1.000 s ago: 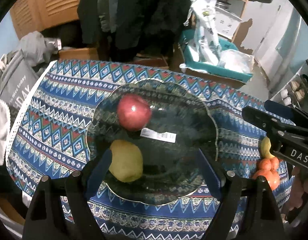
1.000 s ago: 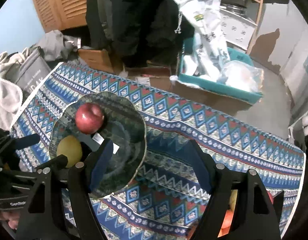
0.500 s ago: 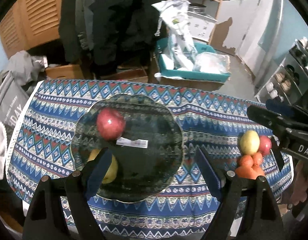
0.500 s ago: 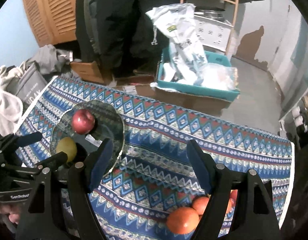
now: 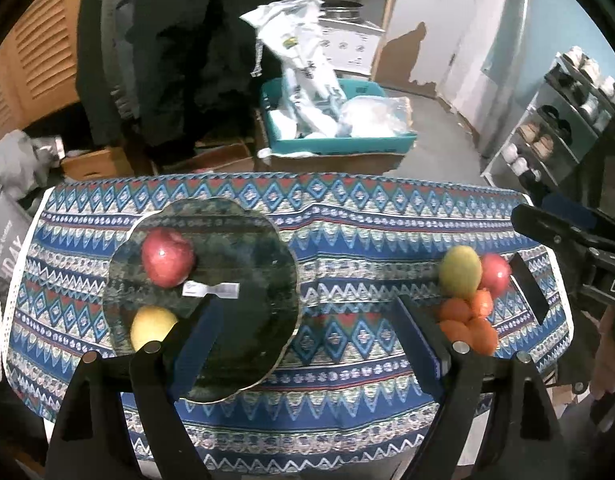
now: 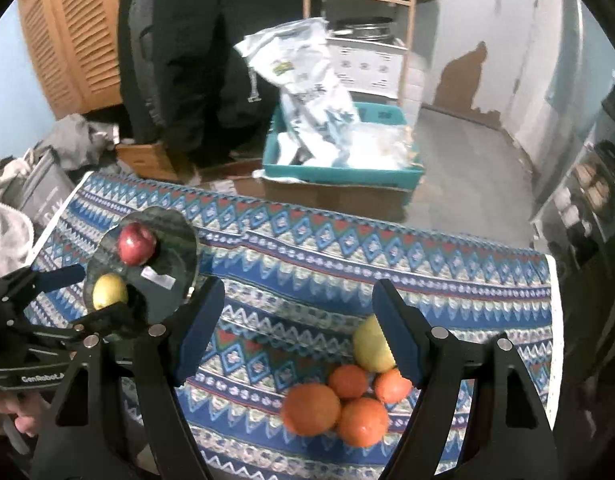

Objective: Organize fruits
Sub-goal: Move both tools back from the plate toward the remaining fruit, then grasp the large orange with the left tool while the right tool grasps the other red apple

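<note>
A dark glass plate (image 5: 251,264) (image 6: 179,240) on the left of the table holds a red apple (image 5: 167,257) (image 6: 136,245) and a yellow fruit (image 5: 151,326) (image 6: 108,291). At the right lie a yellow-green fruit (image 5: 461,272) (image 6: 370,346), a red apple (image 5: 495,274) and several oranges (image 5: 469,322) (image 6: 335,404) in a pile. My left gripper (image 5: 307,340) is open and empty, above the table's near edge. My right gripper (image 6: 297,336) is open and empty, above the pile.
A blue patterned cloth (image 5: 347,220) covers the table. Behind it are a teal bin (image 5: 339,140) with plastic bags, a cardboard box (image 6: 147,158), dark hanging coats and a wooden shelf. A shoe rack (image 5: 563,120) stands at the right.
Both grippers have pulled back and up from the table. The plate looks smaller and the fruit pile at the right has come fully into view. Both stay open.
</note>
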